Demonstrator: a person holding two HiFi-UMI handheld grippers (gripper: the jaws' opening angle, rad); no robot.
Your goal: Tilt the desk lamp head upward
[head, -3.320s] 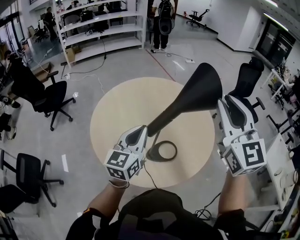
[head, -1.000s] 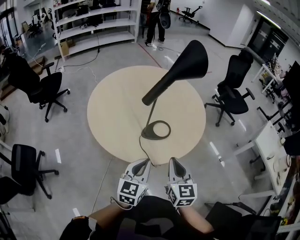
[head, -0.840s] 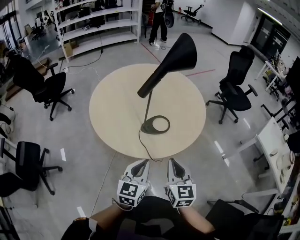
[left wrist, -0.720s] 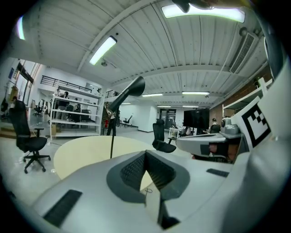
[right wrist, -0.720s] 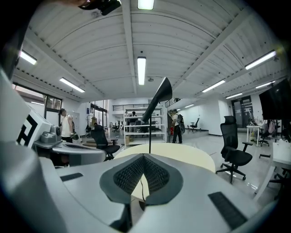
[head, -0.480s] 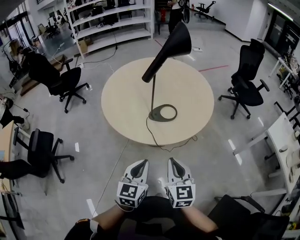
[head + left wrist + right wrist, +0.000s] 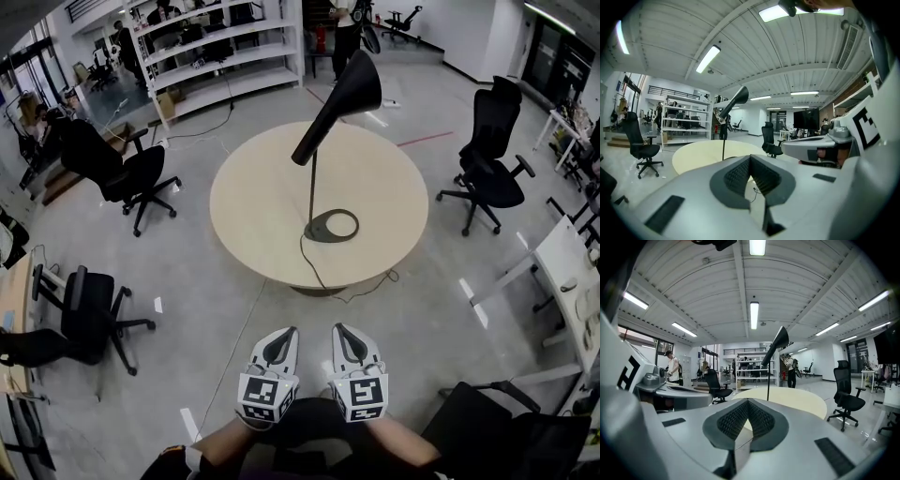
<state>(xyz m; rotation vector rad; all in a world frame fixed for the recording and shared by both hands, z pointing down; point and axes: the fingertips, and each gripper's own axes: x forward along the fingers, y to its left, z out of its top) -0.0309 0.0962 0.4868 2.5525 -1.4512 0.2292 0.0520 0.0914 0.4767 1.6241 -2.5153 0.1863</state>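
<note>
Well back from the round table's (image 7: pixel 251 211) near edge, left gripper (image 7: pixel 285 331) and right gripper (image 7: pixel 342 329) sit side by side, jaws pressed together, empty; bare floor (image 7: pixel 309 305) between; desk lamp (image 7: pixel 341 91) stands mid-table, head angled upward.

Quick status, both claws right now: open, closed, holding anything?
Left claw: closed, holding nothing.
Right claw: closed, holding nothing.
</note>
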